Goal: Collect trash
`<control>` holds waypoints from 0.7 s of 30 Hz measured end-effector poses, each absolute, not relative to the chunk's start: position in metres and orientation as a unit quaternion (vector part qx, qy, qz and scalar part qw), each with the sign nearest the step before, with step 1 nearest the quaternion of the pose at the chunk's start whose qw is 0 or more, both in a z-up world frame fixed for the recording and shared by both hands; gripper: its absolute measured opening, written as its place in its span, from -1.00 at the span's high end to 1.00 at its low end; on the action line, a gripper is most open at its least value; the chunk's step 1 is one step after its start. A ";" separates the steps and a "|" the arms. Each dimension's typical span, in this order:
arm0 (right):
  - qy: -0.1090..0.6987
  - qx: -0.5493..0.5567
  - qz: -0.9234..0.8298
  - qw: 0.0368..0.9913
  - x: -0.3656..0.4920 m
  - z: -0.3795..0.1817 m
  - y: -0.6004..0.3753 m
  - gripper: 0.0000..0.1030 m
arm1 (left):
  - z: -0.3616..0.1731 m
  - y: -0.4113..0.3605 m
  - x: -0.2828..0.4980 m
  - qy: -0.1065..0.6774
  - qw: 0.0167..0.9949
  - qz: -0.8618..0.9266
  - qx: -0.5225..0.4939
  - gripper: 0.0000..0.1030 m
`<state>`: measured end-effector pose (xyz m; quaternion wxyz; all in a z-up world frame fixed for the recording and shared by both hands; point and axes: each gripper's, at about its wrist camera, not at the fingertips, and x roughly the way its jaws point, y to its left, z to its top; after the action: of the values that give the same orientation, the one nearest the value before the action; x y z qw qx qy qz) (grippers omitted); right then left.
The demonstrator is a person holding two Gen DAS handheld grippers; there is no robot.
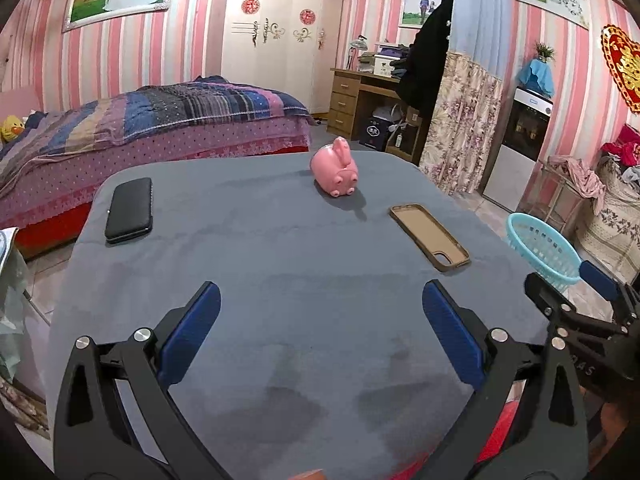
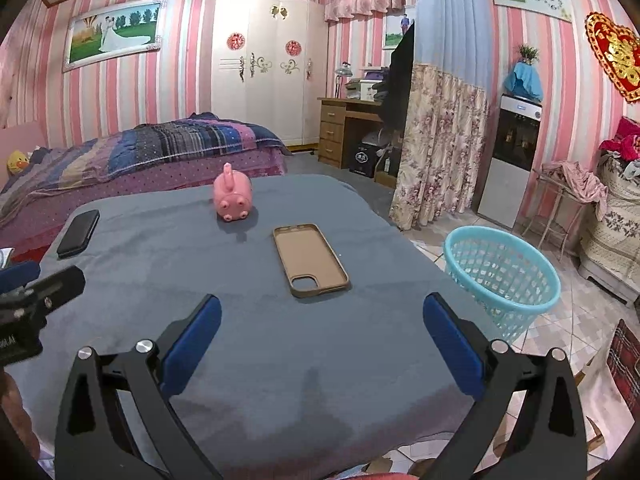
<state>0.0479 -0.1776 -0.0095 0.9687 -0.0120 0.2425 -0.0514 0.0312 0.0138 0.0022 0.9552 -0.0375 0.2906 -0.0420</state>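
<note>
Lying on table (image 2: 240, 340): one pink pig (image 2: 233, 195), one brown case (image 2: 310, 260), one black case (image 2: 79, 233)

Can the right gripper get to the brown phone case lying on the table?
Probably yes. The right gripper has its jaws wide open and empty, and the brown rubbery phone case lies flat just ahead on the grey-blue tablecloth. Nothing sits between them; the pink piggy bank stands farther back.

My left gripper (image 1: 320, 316), jaws spread, hovers over the grey table (image 1: 280, 280); pink pig (image 1: 335, 170), tan phone case (image 1: 429, 237) beyond.
</note>
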 end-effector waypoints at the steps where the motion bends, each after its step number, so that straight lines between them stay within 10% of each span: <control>1: 0.241 -0.008 -0.052 0.969 0.047 -0.009 -0.177 -0.91 | 0.002 0.014 0.031 0.288 0.956 -0.038 -0.035 -0.90; 21: 0.216 0.000 -0.046 0.975 0.044 -0.004 -0.170 -0.91 | 0.006 0.023 0.024 0.265 0.964 -0.018 -0.031 -0.90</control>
<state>0.0440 -0.1696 -0.0044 0.9752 -0.0001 0.2164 -0.0456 0.0237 0.0232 0.0055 0.9635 -0.0310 0.2652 -0.0184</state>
